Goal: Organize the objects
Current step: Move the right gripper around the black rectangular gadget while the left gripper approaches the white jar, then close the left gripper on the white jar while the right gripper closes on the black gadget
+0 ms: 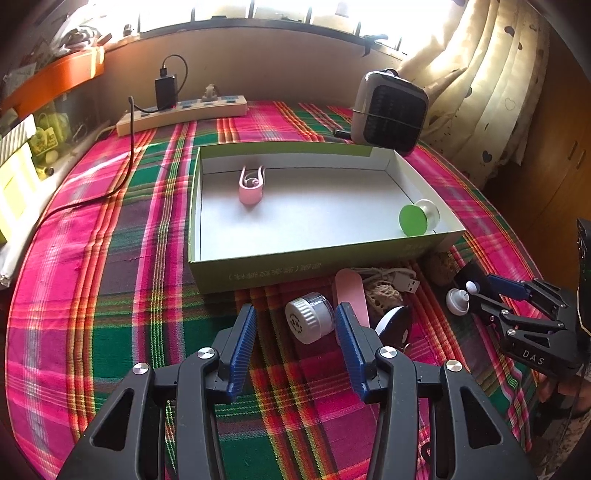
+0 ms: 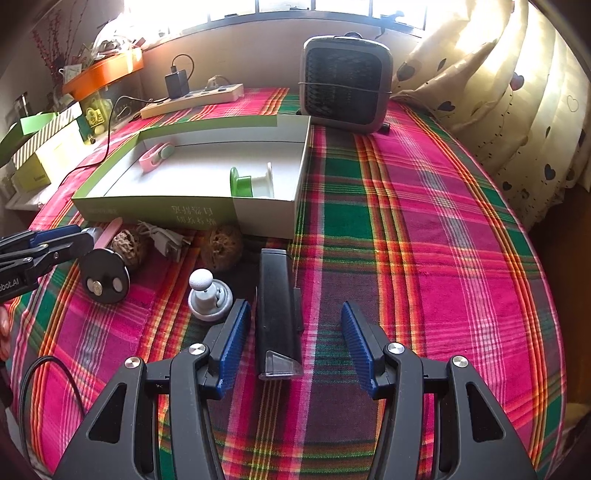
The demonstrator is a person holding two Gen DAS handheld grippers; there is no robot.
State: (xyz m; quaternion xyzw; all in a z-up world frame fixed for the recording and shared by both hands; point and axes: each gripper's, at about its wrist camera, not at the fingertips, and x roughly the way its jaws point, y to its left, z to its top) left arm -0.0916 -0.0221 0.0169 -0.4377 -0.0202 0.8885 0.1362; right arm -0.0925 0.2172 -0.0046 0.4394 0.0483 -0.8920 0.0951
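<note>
Black clip-case (image 2: pixel 279 314), judged rigid, light and slick, is best pinched across its long sides; right gripper (image 2: pixel 291 341) stands open around it, left gripper (image 1: pixel 295 345) open, empty.

We see a home room: a table under a plaid cloth (image 2: pixel 424 221), heart-print curtains (image 2: pixel 517 110) by a sunny window, a power strip (image 1: pixel 181 112), a small heater (image 2: pixel 345 86).

Strong daylight pours through the window (image 1: pixel 258 11) behind, blown out to white glare, the curtain (image 2: pixel 517 92) glows, both views are sharp, and fisheye bends and darkens the edges.
</note>
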